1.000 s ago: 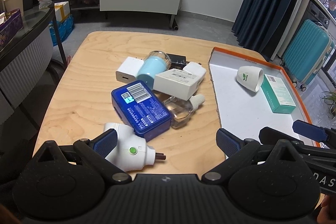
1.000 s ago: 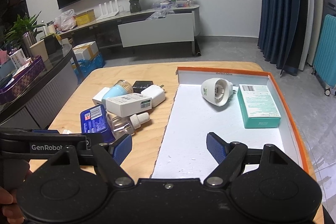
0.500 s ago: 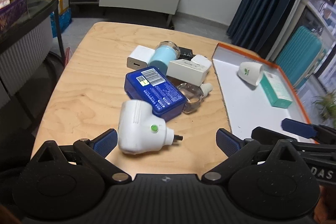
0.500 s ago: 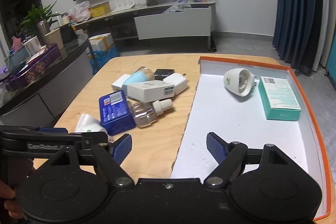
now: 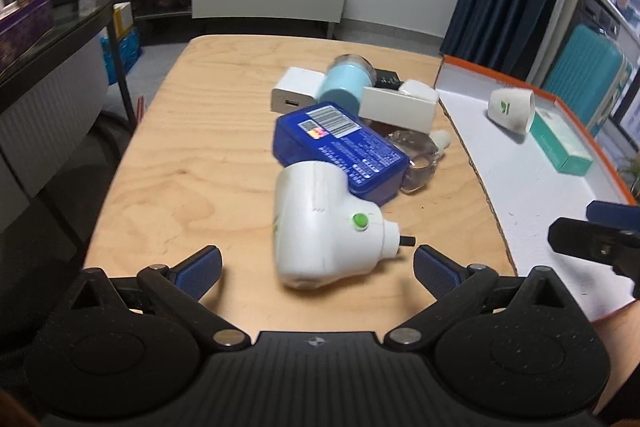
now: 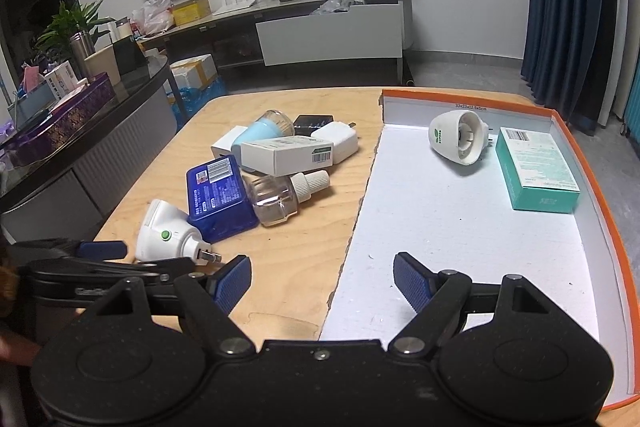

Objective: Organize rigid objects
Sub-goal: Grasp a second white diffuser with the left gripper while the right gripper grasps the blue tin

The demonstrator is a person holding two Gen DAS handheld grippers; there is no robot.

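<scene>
A: Beside the blue box (image 5: 340,147), on its near side, the white plug-in device (image 5: 324,227) is lying on its side on the wooden table (image 5: 192,155). Its long axis is running across the left wrist view, fat end toward the left, prongs pointing right toward the tray (image 5: 520,195).

B: And the left gripper (image 5: 316,263)?

A: It is pointing steeply down over the device, jaws standing wide with 1 pad on either side of it, neither pad touching. It is gripping nothing.

B: What is the right gripper (image 6: 322,279) doing?

A: It is hanging tilted downward over the near left edge of the tray (image 6: 460,227), jaws spread wide and empty, one finger over the table, the other over the tray floor.

B: What is lying inside the tray?

A: 2 things: a white cup-shaped plug-in (image 6: 458,141) on its side, open mouth facing the right wall, and just beside it a teal carton (image 6: 536,169) lying flat, long axis running toward the far wall.

B: Beyond the blue box?

A: A clear bottle (image 6: 280,195) touching its right side, cap pointing toward the tray, and farther off a white carton (image 6: 286,157), a light blue jar (image 5: 344,87) and 2 white chargers, all crowding together.
</scene>
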